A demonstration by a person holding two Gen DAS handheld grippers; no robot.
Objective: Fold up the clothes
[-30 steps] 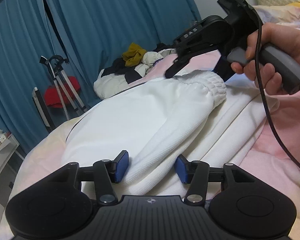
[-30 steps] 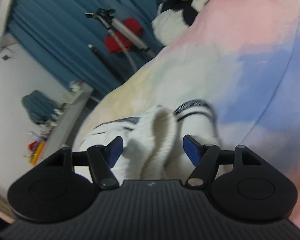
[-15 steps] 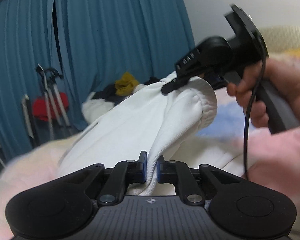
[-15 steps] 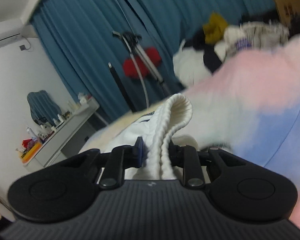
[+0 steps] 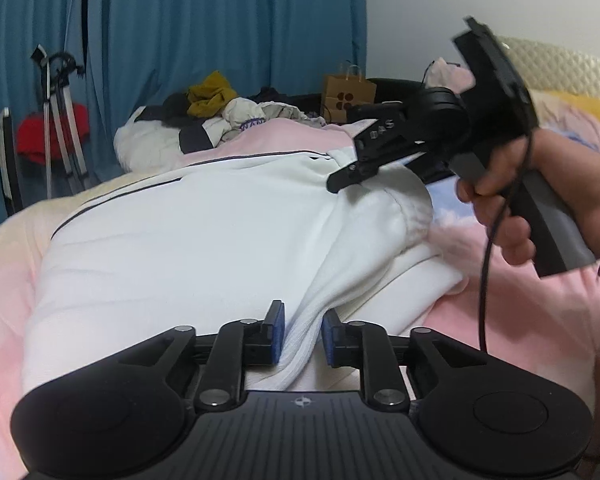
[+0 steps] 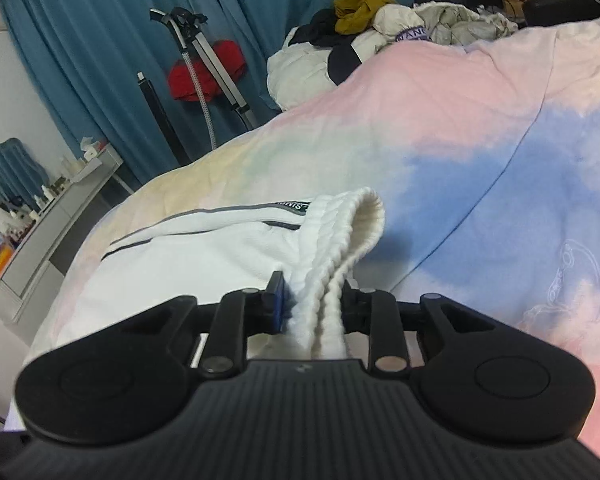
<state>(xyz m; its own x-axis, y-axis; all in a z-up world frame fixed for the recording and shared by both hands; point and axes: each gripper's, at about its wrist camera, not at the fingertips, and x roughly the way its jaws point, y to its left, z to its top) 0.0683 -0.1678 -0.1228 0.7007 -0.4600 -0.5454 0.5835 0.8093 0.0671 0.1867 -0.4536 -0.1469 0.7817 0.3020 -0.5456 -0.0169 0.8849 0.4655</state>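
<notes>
Two claws on one white garment, spread over the pastel bed

The left claw (image 5: pixel 302 334) has its blue pads a bit apart with a ridge of the white garment (image 5: pixel 188 240) running up between them; the fabric looks to brush both pads, but I can't tell if it's actually pinched. The right claw (image 6: pixel 314 306) is nearly closed and clamped on the garment's ribbed cuff (image 6: pixel 348 220), which loops up toward 12 o'clock from it. In the left view the right claw sits at 2 o'clock, gripped by one hand (image 5: pixel 540 200) with one black cable (image 5: pixel 485 280) hanging down. The garment lies on the pink-and-blue bedspread (image 6: pixel 480 140). At 12 o'clock there's one clothes pile (image 5: pixel 220 120), one paper bag (image 5: pixel 348 96), and blue curtains (image 5: pixel 200 20) behind.
</notes>
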